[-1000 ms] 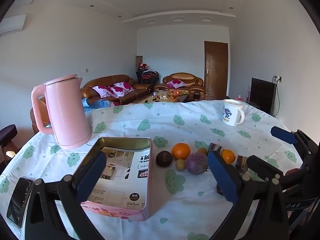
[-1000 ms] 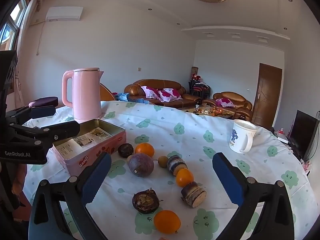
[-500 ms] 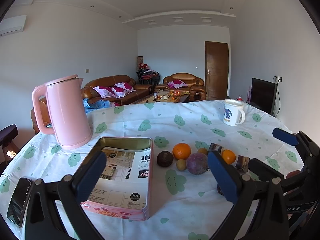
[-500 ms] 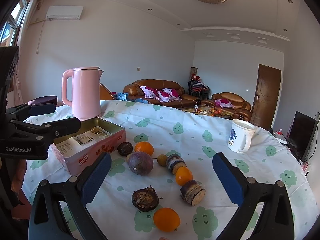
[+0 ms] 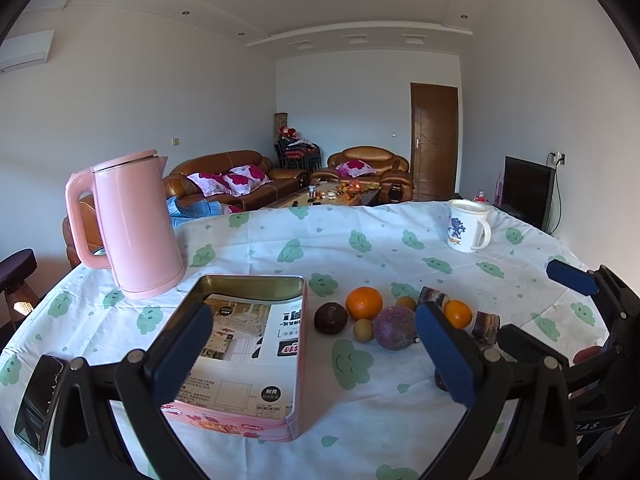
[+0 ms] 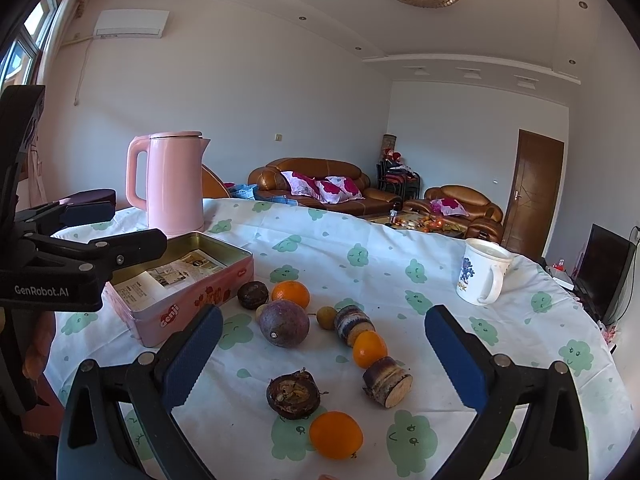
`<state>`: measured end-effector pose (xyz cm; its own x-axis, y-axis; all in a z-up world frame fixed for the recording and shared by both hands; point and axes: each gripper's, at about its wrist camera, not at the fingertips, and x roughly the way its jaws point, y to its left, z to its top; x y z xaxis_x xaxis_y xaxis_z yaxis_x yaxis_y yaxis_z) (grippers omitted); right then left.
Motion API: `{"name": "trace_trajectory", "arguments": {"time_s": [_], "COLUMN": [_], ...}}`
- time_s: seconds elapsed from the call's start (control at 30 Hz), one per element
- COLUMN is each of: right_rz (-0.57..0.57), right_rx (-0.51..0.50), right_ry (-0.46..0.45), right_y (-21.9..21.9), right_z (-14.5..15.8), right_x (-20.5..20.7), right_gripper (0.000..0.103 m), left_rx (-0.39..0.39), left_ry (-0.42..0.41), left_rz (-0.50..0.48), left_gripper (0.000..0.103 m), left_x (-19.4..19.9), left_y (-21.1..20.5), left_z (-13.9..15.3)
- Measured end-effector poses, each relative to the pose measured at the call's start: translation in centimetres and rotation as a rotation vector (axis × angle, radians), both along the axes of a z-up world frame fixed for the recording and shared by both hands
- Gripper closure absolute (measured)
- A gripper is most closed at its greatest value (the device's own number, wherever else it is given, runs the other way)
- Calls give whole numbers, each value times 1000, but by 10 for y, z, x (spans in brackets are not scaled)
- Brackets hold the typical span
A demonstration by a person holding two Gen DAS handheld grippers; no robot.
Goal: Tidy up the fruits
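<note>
Change: we see almost none; both views match the earlier ones.
Left gripper (image 5: 314,354): spread, empty.
Right gripper (image 6: 322,354): spread, empty.
Tin (image 5: 298,360): fruitless.
Oranges (image 6: 336,435): we judge sorting unstarted.

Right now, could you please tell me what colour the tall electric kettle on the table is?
The tall electric kettle is plain pastel pink; the right wrist view shows it best.

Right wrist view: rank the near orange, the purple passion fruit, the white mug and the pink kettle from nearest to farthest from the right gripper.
1. Near orange, low centre, just ahead of the right gripper.
2. Purple passion fruit, mid-table, slightly left.
3. White mug, farther back, right.
4. Pink kettle, far left edge, behind the tin.
</note>
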<state>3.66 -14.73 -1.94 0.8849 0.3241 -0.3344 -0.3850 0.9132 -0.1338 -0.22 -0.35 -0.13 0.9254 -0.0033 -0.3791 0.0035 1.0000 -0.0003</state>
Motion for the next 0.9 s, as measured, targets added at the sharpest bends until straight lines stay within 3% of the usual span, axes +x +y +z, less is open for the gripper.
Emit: {"name": "trace_trajectory", "arguments": {"time_s": [0.9], "right_rz": [7], "right_rx": [-18], "right_ry": [13], "right_y": [5], "right_z": [-5], "right_x": [-3], "right_gripper": [1], "left_rx": [0], "left_ry": [1], "left_rz": [3], "left_gripper": [0], "left_x": [-2], "left_y": [1], "left_z": [-1]}}
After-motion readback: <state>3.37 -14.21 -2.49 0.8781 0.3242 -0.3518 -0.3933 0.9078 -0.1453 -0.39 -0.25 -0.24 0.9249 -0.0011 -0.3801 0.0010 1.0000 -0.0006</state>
